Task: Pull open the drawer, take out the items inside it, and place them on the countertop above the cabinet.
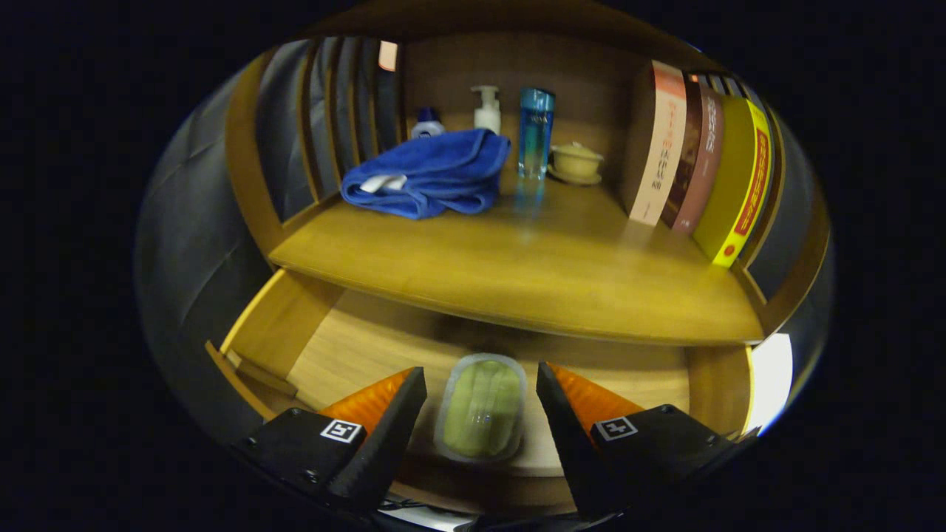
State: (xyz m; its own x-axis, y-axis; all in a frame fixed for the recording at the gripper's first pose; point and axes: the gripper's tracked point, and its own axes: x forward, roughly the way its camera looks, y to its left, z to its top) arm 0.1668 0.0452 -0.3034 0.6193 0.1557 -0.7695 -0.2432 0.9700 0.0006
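claw [482, 380] is spread wide with the green-filled container [481, 407] sitting between its fingers on the open drawer [355, 347] floor, so we'd drop straight down, pinch its long sides, then lift to the surface [517, 273].

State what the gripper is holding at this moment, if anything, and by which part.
Nothing is held. The gripper is open, its fingers standing apart on either side of the green-filled clear container lying in the open drawer, without touching it.
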